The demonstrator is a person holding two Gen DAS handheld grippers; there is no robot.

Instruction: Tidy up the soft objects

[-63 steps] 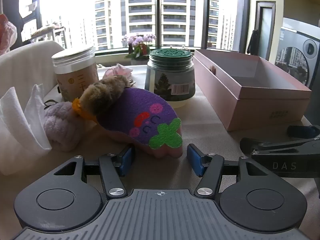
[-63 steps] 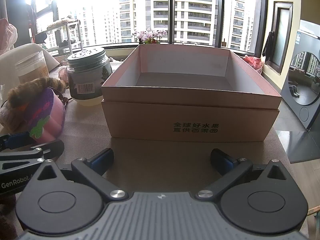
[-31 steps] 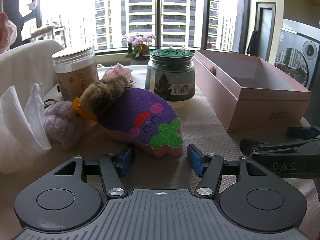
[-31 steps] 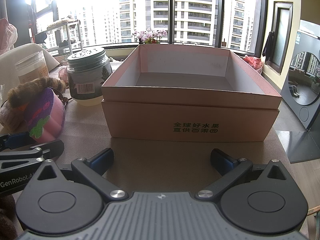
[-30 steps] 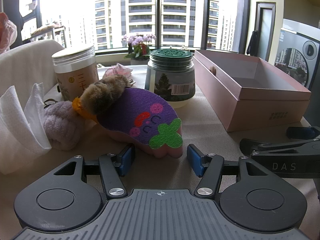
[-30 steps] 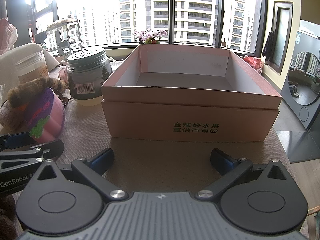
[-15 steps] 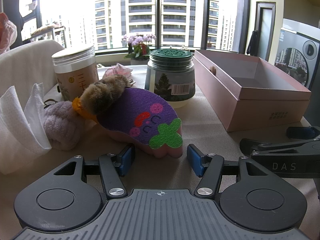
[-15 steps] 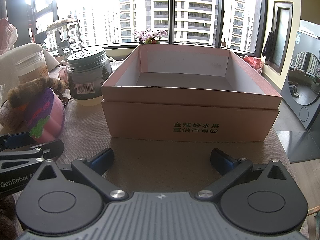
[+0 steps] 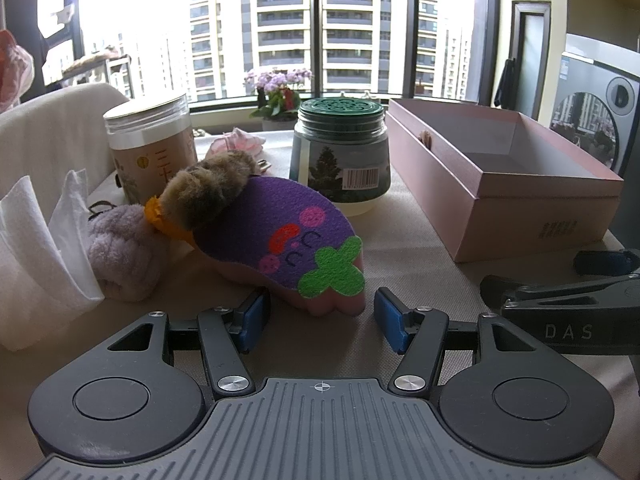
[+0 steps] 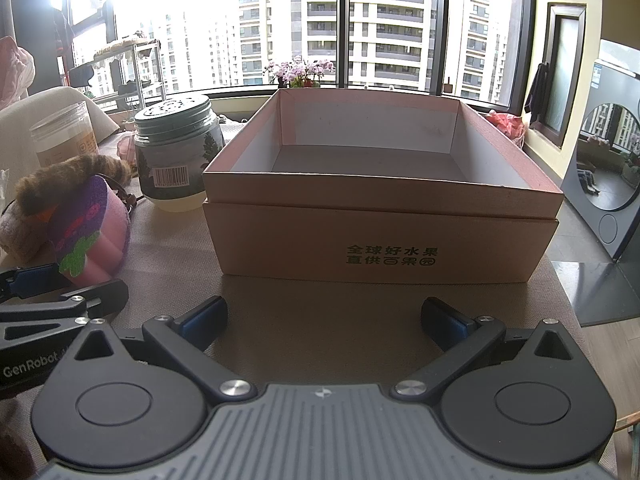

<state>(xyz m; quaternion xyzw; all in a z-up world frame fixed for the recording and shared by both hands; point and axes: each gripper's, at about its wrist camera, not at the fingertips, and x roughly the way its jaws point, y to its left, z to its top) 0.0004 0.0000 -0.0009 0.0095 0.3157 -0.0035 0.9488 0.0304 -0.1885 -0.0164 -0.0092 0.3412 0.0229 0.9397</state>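
The left gripper (image 9: 320,318) rests low on the beige worktop (image 9: 416,264), its blue-padded fingers (image 9: 252,316) spread apart on either side of the near end of the purple-faced pink sponge with a green cross (image 9: 296,240), not clamping it. A brown furry plush (image 9: 208,186) lies on the sponge, beside a lilac fluffy roll (image 9: 120,256). The right gripper (image 10: 324,320), fingers wide open and holding nothing, faces the open, empty pink cardboard box (image 10: 380,236).

Honestly nothing really changes here, maybe the right gripper (image 9: 592,280) creeps a hair in the left wrist view.
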